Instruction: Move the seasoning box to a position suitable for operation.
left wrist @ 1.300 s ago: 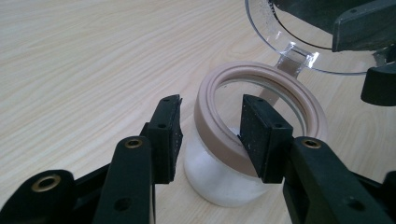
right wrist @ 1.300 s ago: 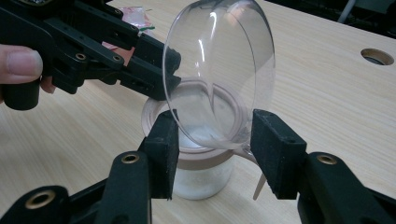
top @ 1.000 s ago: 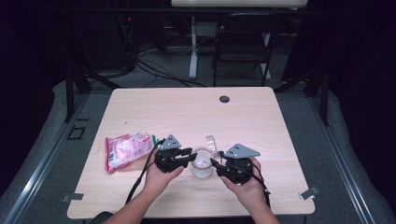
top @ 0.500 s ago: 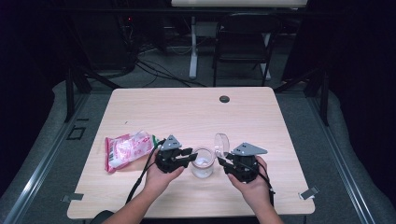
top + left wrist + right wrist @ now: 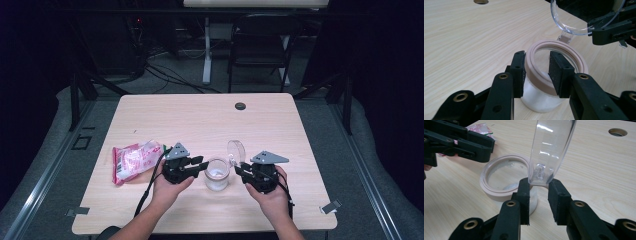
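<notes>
On my wooden table (image 5: 200, 120) a small jar (image 5: 217, 175) with a tan rim stands near the front edge, between my two grippers. My left gripper (image 5: 536, 72) pinches the jar's rim, one jaw inside, one outside. My right gripper (image 5: 539, 195) grips the clear hinged lid (image 5: 550, 150), now tipped up nearly upright; a second ago it lay lower. A pink packet (image 5: 135, 159) lies to the left, its print unreadable. A dark hole (image 5: 240, 106) sits far back.
</notes>
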Tool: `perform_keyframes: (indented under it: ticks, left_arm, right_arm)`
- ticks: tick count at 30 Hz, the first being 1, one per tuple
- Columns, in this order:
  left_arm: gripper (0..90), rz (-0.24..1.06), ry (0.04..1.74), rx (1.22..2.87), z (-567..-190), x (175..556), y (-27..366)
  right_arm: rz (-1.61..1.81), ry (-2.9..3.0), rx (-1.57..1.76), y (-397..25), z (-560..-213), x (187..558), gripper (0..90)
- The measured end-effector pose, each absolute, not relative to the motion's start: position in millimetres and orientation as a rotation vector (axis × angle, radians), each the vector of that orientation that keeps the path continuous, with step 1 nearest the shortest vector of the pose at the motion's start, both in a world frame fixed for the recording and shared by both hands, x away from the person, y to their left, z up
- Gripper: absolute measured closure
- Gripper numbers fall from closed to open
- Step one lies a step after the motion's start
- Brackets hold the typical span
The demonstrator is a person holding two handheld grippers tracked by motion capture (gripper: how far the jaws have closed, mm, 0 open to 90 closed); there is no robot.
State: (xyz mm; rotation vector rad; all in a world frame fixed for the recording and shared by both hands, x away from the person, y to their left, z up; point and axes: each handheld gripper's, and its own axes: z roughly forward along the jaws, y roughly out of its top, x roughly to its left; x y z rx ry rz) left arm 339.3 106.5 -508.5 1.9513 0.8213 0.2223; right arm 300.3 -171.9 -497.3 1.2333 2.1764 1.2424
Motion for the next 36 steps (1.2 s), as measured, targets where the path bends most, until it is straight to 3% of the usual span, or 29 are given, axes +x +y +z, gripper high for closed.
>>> perform_keyframes:
  ticks: [11,12,13,14,24,36]
  left_arm:
    - [66.1,0.27,0.892,1.906,-505,336,132]
    - [66.1,0.276,0.898,1.903,-505,335,135]
    - [66.1,0.278,0.903,1.902,-505,335,137]
    - [66.1,0.282,0.911,1.898,-504,334,140]
    - [65.4,0.31,0.949,1.88,-504,330,154]
    - [64.6,0.359,1.006,1.846,-502,327,173]
  right_arm:
    - [1.315,2.183,1.275,-180,-500,320,75.1]
    - [1.318,2.194,1.281,-181,-500,322,78.9]
    - [1.344,2.211,1.284,-181,-501,324,89.7]
    - [1.375,2.201,1.28,-181,-502,325,90.0]
    - [1.34,2.173,1.301,-181,-503,336,77.8]
    - [1.362,2.157,1.318,-178,-505,351,81.3]
